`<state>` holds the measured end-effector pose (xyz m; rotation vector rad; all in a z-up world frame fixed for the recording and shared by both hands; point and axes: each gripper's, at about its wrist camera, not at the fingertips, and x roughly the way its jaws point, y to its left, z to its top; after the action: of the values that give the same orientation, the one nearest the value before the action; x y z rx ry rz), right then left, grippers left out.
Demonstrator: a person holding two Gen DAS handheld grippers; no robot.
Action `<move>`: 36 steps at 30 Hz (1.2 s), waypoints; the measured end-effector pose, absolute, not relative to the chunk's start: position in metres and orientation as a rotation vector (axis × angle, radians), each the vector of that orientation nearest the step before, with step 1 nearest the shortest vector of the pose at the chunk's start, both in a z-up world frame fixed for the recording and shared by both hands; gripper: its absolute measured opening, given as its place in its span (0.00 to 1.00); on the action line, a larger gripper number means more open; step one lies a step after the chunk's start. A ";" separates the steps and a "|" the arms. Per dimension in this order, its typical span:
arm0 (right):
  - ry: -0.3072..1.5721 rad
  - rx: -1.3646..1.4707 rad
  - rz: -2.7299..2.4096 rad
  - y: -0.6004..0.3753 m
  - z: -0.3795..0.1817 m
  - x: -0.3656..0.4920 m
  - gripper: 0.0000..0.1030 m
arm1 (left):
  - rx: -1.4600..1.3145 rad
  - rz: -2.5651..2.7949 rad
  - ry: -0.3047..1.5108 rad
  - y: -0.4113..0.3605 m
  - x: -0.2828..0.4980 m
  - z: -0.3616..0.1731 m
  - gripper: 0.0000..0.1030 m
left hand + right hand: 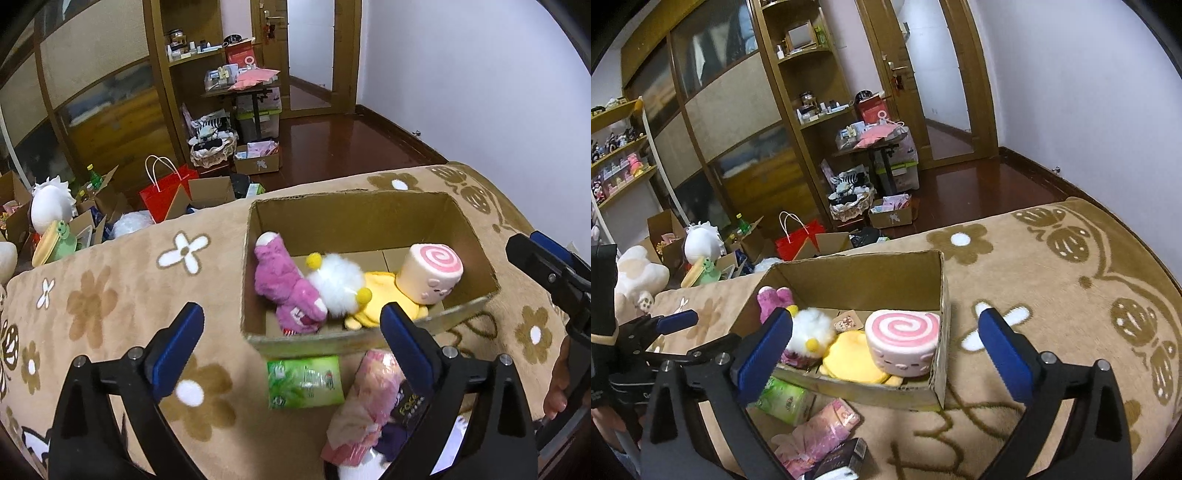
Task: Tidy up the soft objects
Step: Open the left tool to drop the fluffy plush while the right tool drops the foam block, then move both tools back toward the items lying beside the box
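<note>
I see a bed covered by a tan flower-pattern blanket; it carries everything listed here.

1. The open cardboard box sits on the blanket toward the far edge of the bed, flaps open, upright.
2. Inside the box, along its near wall, I count four soft items:
   - a pink plush toy against the left wall, lying on its side;
   - a white fluffy plush with yellow pom-poms touching the pink plush;
   - a yellow plush partly under the white one;
   - a pink-swirl roll squishy near the right wall, tilted against the yellow plush.
3. Outside the box, on the blanket just beside its near wall:
   - a green tissue pack, lying flat;
   - a pink plastic-wrapped bundle beside the tissue pack;
   - a dark packet, touching the pink bundle; its type I cannot tell.

Tool state:
- The left gripper hangs over the near wall of the box. Its jaws stand wide apart, and nothing is pressed between the blue pads.
- The right gripper hangs over the right end of the box, above the roll squishy. Its jaws stand wide apart and touch nothing.
- A hand is partly visible on the right gripper's handle.
</note>
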<state>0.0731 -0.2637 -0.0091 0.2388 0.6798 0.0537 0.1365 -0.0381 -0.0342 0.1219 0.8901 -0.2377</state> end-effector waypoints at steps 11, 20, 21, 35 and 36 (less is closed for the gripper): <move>0.681 0.211 0.030 -0.250 0.005 0.035 1.00 | 0.101 -0.191 0.895 -0.015 0.106 -0.017 0.93; 0.684 0.204 0.022 -0.245 0.013 0.009 1.00 | 0.093 -0.171 0.935 0.001 0.090 -0.012 0.93; 0.686 0.207 0.024 -0.243 0.012 0.006 1.00 | 0.096 -0.170 0.941 0.002 0.088 -0.013 0.93; 0.759 0.196 0.034 -0.221 -0.009 -0.006 1.00 | 0.123 -0.177 1.053 0.001 0.087 -0.037 0.93; 0.771 0.200 0.039 -0.221 -0.012 -0.005 1.00 | 0.124 -0.178 1.061 0.000 0.088 -0.040 0.93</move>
<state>-0.0053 -0.2210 -0.0117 0.2005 0.7715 0.0389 0.0881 0.0000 -0.0401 0.1244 1.0611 -0.1777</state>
